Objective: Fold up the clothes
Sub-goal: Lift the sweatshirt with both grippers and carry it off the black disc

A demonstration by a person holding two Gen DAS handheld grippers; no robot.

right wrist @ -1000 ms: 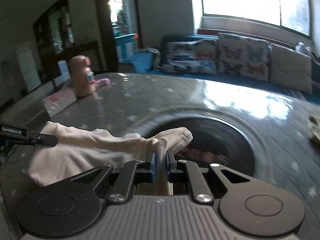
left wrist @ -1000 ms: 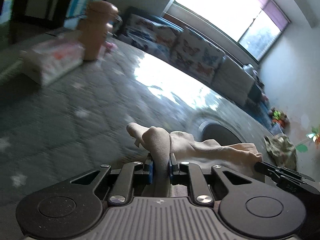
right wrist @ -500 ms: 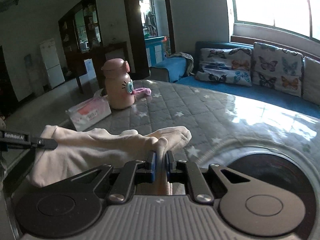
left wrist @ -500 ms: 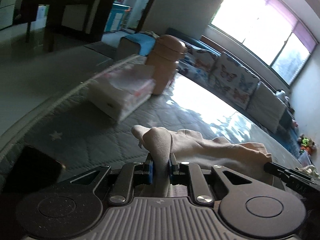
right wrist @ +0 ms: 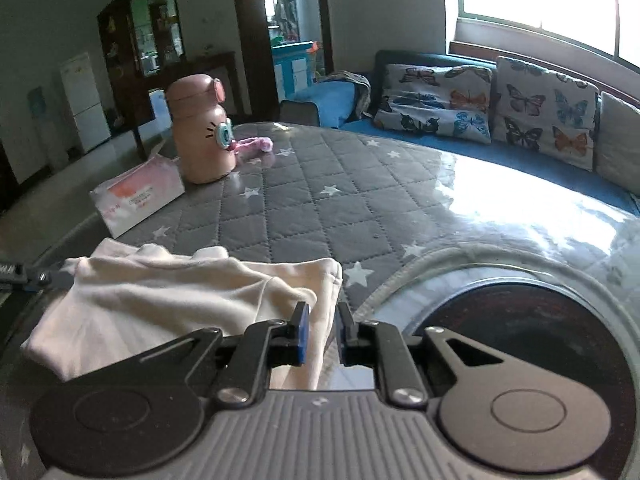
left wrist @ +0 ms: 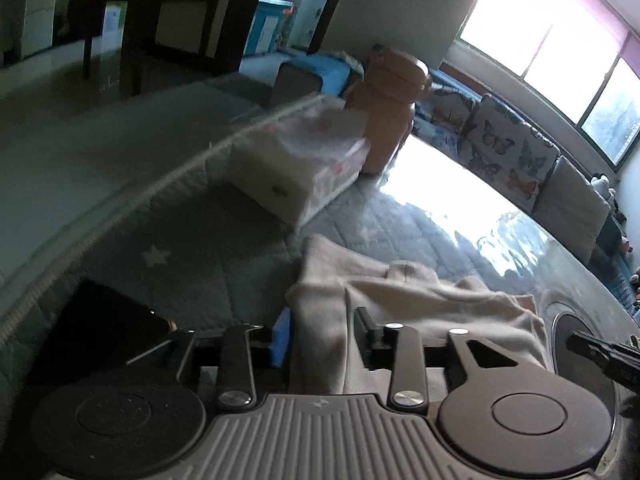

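A cream garment (left wrist: 420, 304) lies folded and flat on the grey quilted table cover (left wrist: 180, 280). My left gripper (left wrist: 322, 336) is at the garment's left corner. Its jaws are opening, and a fold of the cloth stands loose between them. My right gripper (right wrist: 323, 330) is at the right corner of the same garment (right wrist: 160, 300). Its jaws are also opening, with the hem slack between the pads. The right gripper's tip (left wrist: 600, 354) shows at the right edge of the left wrist view.
A tissue box (right wrist: 136, 196) and a pink bottle (right wrist: 200, 136) stand beyond the garment. A dark flat object (left wrist: 100, 328) lies near the table's left edge. A dark round inset (right wrist: 520, 320) sits to the right. A sofa with butterfly cushions (right wrist: 440, 96) runs behind the table.
Both grippers carried the garment toward the tissue box and lowered it. Both pairs of jaws, pinched on the cloth before, have parted, and the garment has settled onto the cover.
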